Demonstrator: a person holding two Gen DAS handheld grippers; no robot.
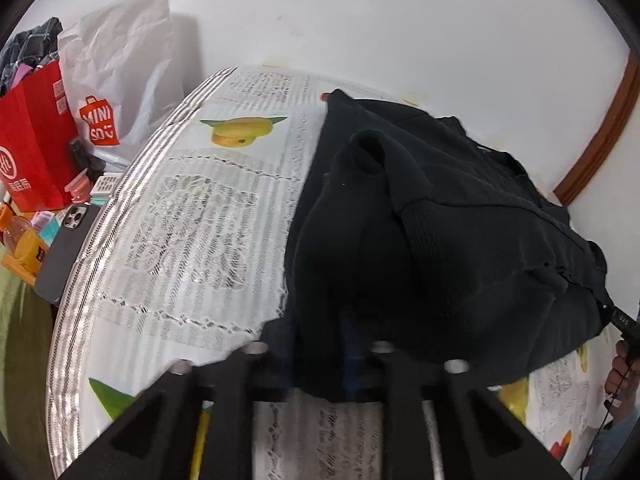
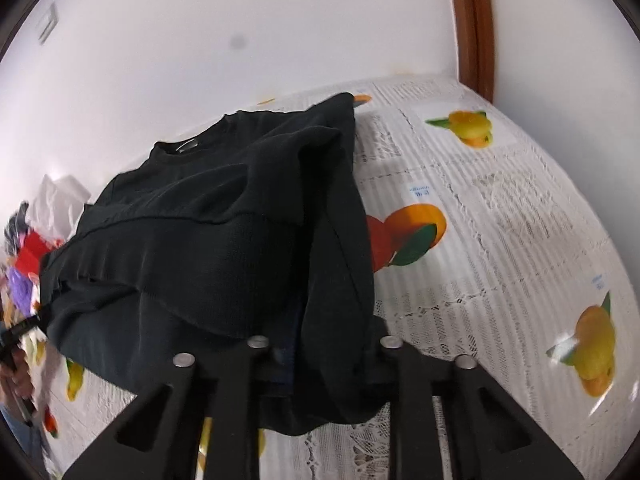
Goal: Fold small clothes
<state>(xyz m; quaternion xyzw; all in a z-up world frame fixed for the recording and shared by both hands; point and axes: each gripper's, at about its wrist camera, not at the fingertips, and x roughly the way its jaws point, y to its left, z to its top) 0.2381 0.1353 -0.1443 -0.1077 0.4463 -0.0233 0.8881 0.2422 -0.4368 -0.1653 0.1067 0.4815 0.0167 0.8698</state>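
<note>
A black knit top (image 1: 440, 232) lies bunched on the table, its near hem lifted. In the left wrist view my left gripper (image 1: 320, 364) is shut on the top's left hem, and the cloth drapes over the fingertips. In the right wrist view the same black top (image 2: 208, 232) shows with its neck opening toward the wall. My right gripper (image 2: 324, 364) is shut on the right hem, with cloth hanging over and between the fingers. The right gripper's body also shows at the far right of the left wrist view (image 1: 624, 320).
The table (image 2: 500, 240) has a white lace cloth printed with fruit. It stands against a white wall with a brown door frame (image 2: 472, 20). Left of the table are a red bag (image 1: 32, 144), a white Miniso bag (image 1: 120, 80), a phone (image 1: 68, 248) and bottles.
</note>
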